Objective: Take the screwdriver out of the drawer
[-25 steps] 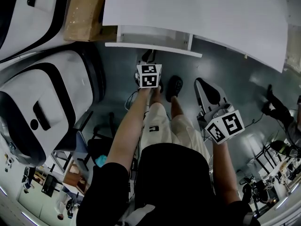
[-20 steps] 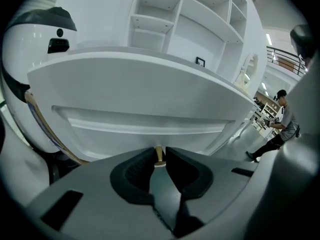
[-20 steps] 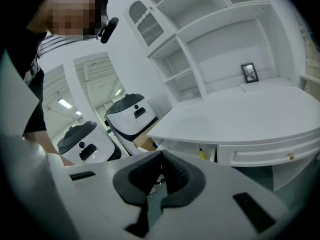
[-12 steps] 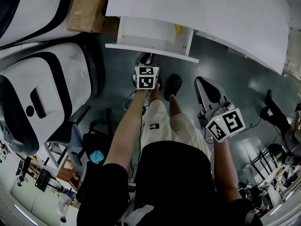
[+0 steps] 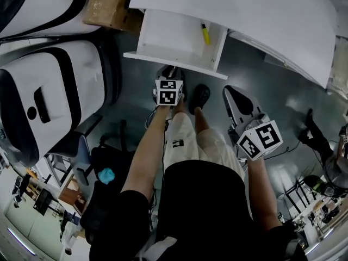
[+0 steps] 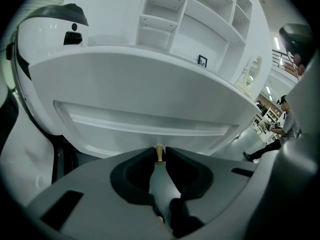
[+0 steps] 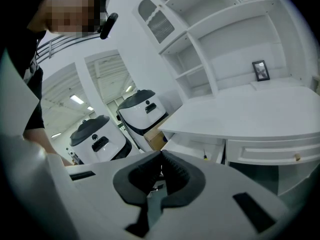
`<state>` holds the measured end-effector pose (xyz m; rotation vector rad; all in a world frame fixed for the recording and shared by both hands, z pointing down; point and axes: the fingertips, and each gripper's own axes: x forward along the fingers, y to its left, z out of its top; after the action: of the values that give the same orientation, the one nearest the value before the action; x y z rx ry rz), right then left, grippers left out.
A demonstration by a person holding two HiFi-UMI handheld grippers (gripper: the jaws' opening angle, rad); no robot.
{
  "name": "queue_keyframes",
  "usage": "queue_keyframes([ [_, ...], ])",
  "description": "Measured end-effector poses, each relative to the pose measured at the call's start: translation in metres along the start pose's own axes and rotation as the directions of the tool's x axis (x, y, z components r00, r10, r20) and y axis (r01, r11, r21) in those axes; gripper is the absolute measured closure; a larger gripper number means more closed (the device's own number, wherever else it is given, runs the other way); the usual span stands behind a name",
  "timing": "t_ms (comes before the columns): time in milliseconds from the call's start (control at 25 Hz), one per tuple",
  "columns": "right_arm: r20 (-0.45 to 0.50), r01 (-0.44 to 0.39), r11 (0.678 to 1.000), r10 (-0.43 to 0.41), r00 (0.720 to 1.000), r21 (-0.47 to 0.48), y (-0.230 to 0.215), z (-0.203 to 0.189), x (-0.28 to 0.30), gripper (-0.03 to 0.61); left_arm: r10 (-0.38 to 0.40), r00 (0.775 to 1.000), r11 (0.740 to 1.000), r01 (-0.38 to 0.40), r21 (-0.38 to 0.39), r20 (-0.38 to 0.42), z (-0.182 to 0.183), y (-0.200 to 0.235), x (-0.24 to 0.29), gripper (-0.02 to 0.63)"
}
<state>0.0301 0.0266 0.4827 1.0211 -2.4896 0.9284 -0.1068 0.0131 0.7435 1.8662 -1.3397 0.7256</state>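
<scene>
The white drawer (image 5: 163, 37) stands pulled out from under the desk top (image 5: 250, 20). A yellow-handled screwdriver (image 5: 205, 34) lies inside it near the right wall. My left gripper (image 5: 172, 72) is at the drawer's front panel (image 6: 150, 124), shut on its small brass knob (image 6: 159, 155). My right gripper (image 5: 232, 95) hangs apart to the right, below the desk edge, shut with nothing in it. In the right gripper view the open drawer (image 7: 192, 146) and the screwdriver (image 7: 204, 156) show beyond the shut right gripper (image 7: 161, 159).
Large white-and-black rounded machines (image 5: 49, 91) crowd the left side, with a cardboard box (image 5: 109, 7) behind them. A second, closed drawer with a knob (image 7: 297, 157) sits to the right. The person's legs and shoes (image 5: 201, 98) are below the drawer. A person stands far off (image 6: 286, 129).
The drawer has slid out toward me with the left gripper on its knob. The yellow screwdriver inside has come into view. The right gripper shifted only slightly.
</scene>
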Motion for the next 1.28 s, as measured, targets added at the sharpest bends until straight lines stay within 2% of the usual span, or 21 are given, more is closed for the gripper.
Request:
queue_keyframes([
  [600, -0.017, -0.036, 0.999, 0.035, 0.999, -0.024, 0.016, -0.019, -0.015, 0.561, 0.013, 1.000, 1.000, -0.012, 0.008, -0.005, -0.034, 0.000, -0.021, 0.529],
  [880, -0.014, -0.052, 0.998, 0.052, 0.999, -0.038, 0.019, -0.017, -0.023, 0.561, 0.005, 1.000, 1.000, -0.005, -0.019, 0.011, -0.032, -0.001, -0.022, 0.529],
  [1040, -0.001, -0.056, 0.997, 0.056, 0.998, -0.048, 0.018, -0.010, -0.030, 0.561, 0.022, 1.000, 1.000, -0.022, 0.004, -0.003, -0.029, -0.002, -0.026, 0.526],
  [1280, 0.040, -0.055, 0.996, 0.058, 0.997, -0.063, 0.016, 0.002, -0.056, 0.561, 0.058, 0.998, 0.998, -0.058, -0.009, 0.036, -0.022, -0.014, -0.060, 0.526],
])
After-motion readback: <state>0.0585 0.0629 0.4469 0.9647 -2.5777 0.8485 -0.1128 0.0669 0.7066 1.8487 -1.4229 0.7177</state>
